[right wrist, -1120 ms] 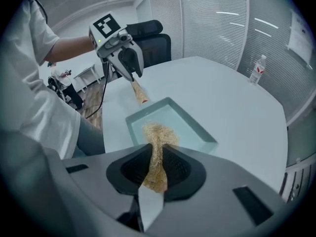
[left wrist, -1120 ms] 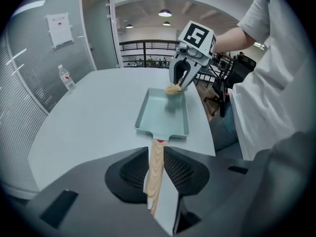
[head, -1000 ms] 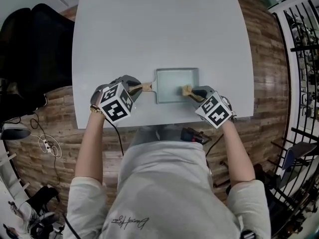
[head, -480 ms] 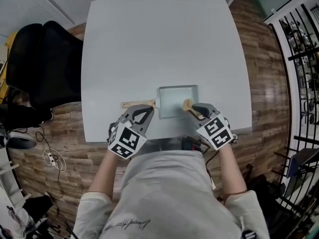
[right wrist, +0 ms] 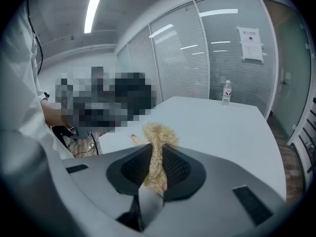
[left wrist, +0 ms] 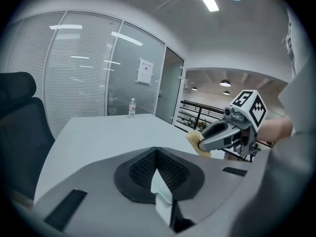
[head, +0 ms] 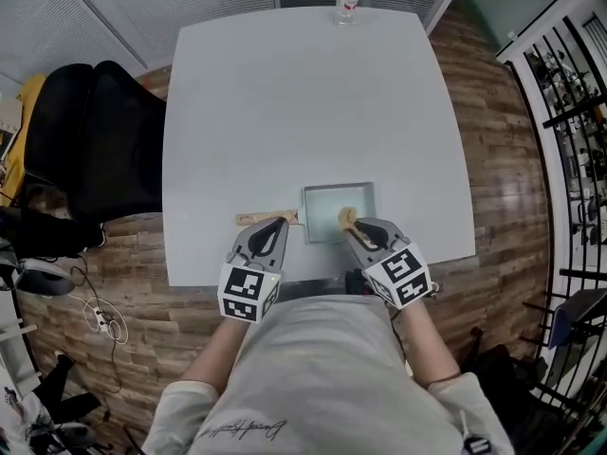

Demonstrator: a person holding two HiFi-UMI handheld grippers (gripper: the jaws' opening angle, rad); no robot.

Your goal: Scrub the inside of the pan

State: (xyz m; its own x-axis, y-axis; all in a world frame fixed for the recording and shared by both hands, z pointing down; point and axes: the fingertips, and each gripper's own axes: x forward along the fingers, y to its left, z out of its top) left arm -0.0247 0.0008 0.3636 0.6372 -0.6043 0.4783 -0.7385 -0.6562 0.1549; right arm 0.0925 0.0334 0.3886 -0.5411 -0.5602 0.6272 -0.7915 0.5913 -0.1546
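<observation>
- Table (head: 285,112): pale grey top, square with rounded corners. It stands on a wood-plank floor (head: 493,159).
- Black chair (head: 104,150): off the table's left side in the head view, close to its edge.
- Person's torso, in a light shirt (head: 313,377): right at the table's near edge, with both forearms reaching over it.
- Pan (head: 338,211): shallow and rectangular, pale grey-green, with a low rim and a flat bare bottom. It lies flat on the table near the middle of the near edge. Its light wooden handle (head: 266,218) runs left along the table top.
- Left gripper (head: 269,227): over the table's near edge, with its tips over the handle in the head view. The left gripper view shows the left gripper (left wrist: 157,152) clenched, jaws pressed together with nothing between them.
- Right gripper (head: 358,227): over the table's near edge, to the right of the left one. The right gripper view shows the right gripper (right wrist: 157,154) grasping the scrubber (right wrist: 158,137).
- Scrubber (head: 348,218): a straw-coloured fibrous wad, its frayed end poking out past the jaw tips. In the head view it sits over the pan's near-right part; I can't tell whether it touches.
- Bottle (head: 347,1): small and clear, upright at the table's far edge.
</observation>
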